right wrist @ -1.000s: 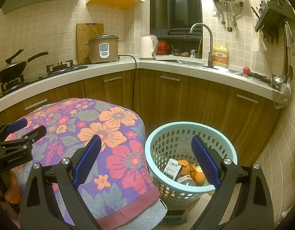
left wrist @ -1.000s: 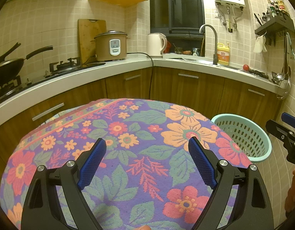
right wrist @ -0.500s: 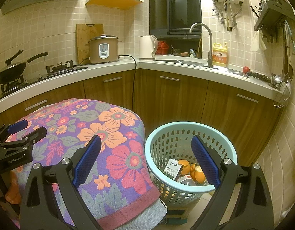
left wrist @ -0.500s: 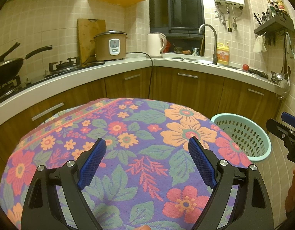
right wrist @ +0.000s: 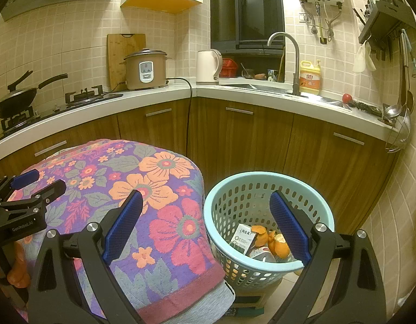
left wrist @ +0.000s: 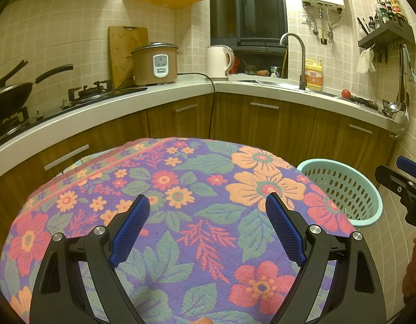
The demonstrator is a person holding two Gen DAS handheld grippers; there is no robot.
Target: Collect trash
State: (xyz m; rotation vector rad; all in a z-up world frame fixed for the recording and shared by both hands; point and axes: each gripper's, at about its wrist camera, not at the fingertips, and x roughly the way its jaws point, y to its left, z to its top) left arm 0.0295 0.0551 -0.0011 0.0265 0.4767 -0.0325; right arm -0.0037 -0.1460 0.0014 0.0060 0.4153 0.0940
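Observation:
A light blue plastic basket stands on the floor right of the table; it also shows in the left wrist view. Inside lie orange peels, a small white carton and other scraps. My left gripper is open and empty above the floral tablecloth. My right gripper is open and empty, over the table's right edge and the basket. No trash shows on the cloth. Each gripper shows at the edge of the other's view.
A curved kitchen counter with wooden cabinets runs behind the table. On it stand a rice cooker, a kettle, a wok on the stove and a sink with a tap. A tiled wall is at the right.

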